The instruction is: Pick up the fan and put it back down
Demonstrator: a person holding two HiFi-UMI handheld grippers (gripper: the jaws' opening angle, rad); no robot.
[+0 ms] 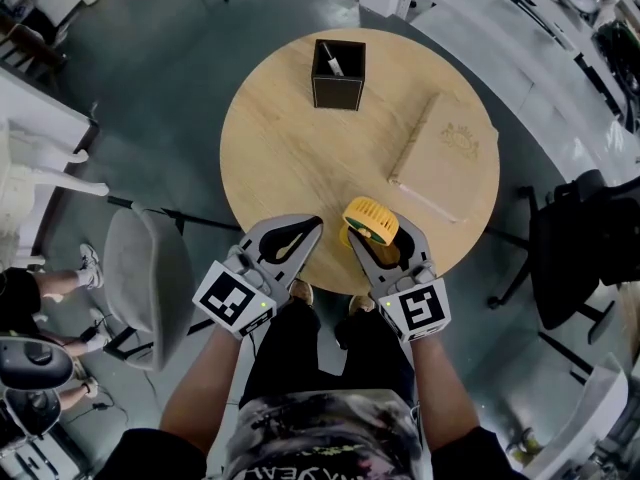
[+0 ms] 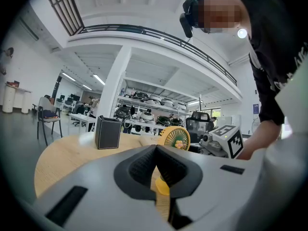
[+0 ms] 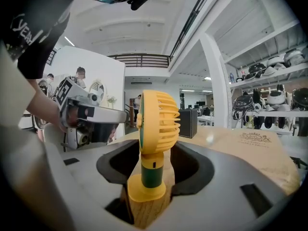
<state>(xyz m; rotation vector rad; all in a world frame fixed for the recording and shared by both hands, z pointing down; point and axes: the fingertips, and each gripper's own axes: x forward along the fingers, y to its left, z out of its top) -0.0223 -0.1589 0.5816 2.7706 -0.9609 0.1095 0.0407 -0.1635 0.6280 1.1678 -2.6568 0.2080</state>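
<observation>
One small fan (image 3: 156, 124) stands upright near the edge of the round wooden table (image 1: 290, 158) closest to the person, on their right side. Its head is a yellow round cage of thin curved slats, seen edge-on in the right gripper view. Below the head, a short yellow collar leads into a dark green neck with a small dark mark on it. The neck ends in a round yellow foot. In the left gripper view the fan (image 2: 174, 137) shows its flat front grille, which has a small coloured spot at the centre. From the head view the fan (image 1: 370, 218) appears as a yellow ring.

The right gripper (image 3: 154, 148) has its jaws partly spread, with the fan between them. They close against the yellow foot on both sides, while the thinner neck stands free in the hollow between the dark pads. The foot sits at the level of the tabletop; whether it is lifted clear I cannot tell. In the head view the right gripper (image 1: 385, 243) reaches in from the table's edge.

The left gripper (image 1: 315, 223) lies just beside it. Its jaws are pressed together at the tips and hold nothing (image 2: 156, 147).

Farther back on the table are a black square box (image 1: 338, 73) and a flat tan board (image 1: 445, 158) with an emblem. A grey chair (image 1: 150, 283) stands left of the table.
</observation>
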